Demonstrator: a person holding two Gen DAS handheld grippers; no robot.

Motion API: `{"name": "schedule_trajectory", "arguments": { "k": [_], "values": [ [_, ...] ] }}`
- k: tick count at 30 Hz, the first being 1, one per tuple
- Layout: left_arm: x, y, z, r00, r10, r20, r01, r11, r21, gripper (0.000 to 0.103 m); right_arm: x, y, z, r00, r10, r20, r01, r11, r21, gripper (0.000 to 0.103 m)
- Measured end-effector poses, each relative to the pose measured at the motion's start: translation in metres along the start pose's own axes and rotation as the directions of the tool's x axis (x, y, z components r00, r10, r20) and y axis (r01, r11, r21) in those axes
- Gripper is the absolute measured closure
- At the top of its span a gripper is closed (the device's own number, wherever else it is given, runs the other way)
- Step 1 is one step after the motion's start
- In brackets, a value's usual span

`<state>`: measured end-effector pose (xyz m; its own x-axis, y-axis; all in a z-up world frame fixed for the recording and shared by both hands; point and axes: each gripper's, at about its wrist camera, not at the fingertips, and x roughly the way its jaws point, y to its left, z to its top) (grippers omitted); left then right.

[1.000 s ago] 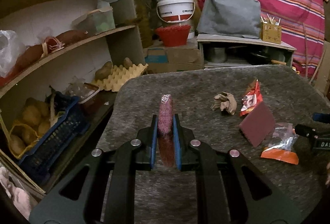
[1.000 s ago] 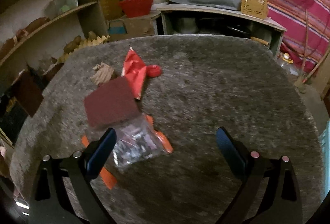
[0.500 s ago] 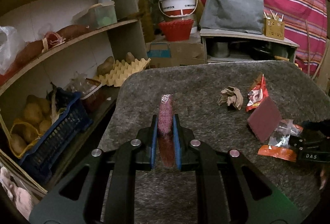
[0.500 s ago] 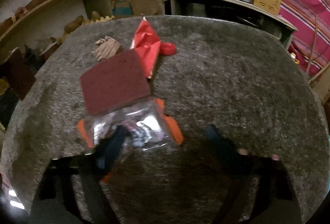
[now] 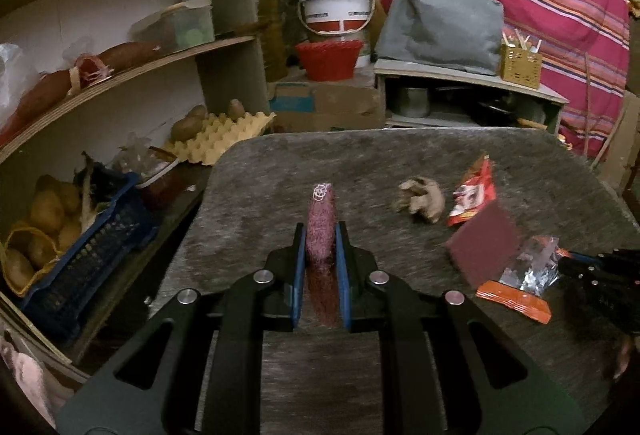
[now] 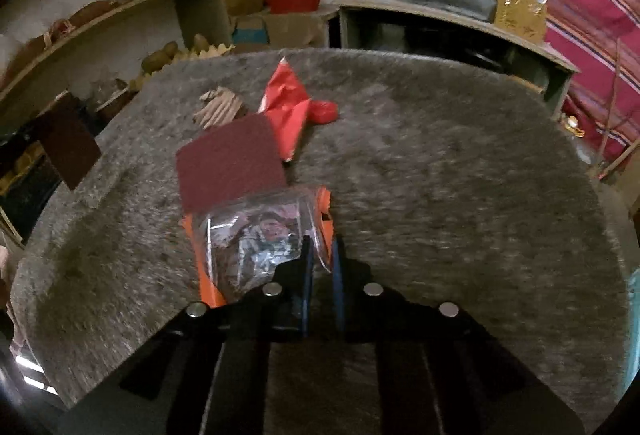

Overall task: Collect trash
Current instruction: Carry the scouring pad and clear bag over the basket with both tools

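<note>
My left gripper [image 5: 320,235] is shut on a maroon scouring pad [image 5: 320,223], held edge-on above the grey felt table [image 5: 280,171]. My right gripper [image 6: 320,251] is shut on the corner of a clear and orange plastic wrapper [image 6: 256,235], which also shows in the left wrist view [image 5: 528,271]. A second maroon pad [image 6: 228,159] lies partly over that wrapper. Beyond it lie a red snack wrapper [image 6: 290,107], a red bottle cap [image 6: 324,111] and a crumpled brown paper [image 6: 220,107].
Shelves on the left hold potatoes in a blue crate [image 5: 80,259], an egg tray [image 5: 224,139] and sweet potatoes. Behind the table stand a low cabinet [image 5: 460,91], a red basket [image 5: 328,59] and a white bucket [image 5: 336,11].
My right gripper moved forward onto the clear and orange wrapper and closed on its corner. My left gripper kept hold of the maroon pad and barely moved.
</note>
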<state>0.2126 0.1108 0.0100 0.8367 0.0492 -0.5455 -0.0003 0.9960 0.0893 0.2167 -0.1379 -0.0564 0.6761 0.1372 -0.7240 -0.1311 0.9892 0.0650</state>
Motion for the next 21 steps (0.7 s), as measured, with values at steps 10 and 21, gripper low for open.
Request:
{"name": "schedule_trajectory", "arguments": {
  "k": [10,21],
  "values": [
    [-0.008,-0.079,0.011,0.994,-0.104,0.028,0.103,0.994,0.044,0.090,-0.063,-0.082,-0.003,0.989,-0.104,0.101,0.093,0.990,0.107,0.095],
    [-0.021,-0.168,0.014,0.972,-0.232,0.041,0.227,0.969,0.099,0.090,-0.138,-0.194,-0.034,0.961,-0.219,0.171,0.163,0.943,0.292,0.095]
  ]
}}
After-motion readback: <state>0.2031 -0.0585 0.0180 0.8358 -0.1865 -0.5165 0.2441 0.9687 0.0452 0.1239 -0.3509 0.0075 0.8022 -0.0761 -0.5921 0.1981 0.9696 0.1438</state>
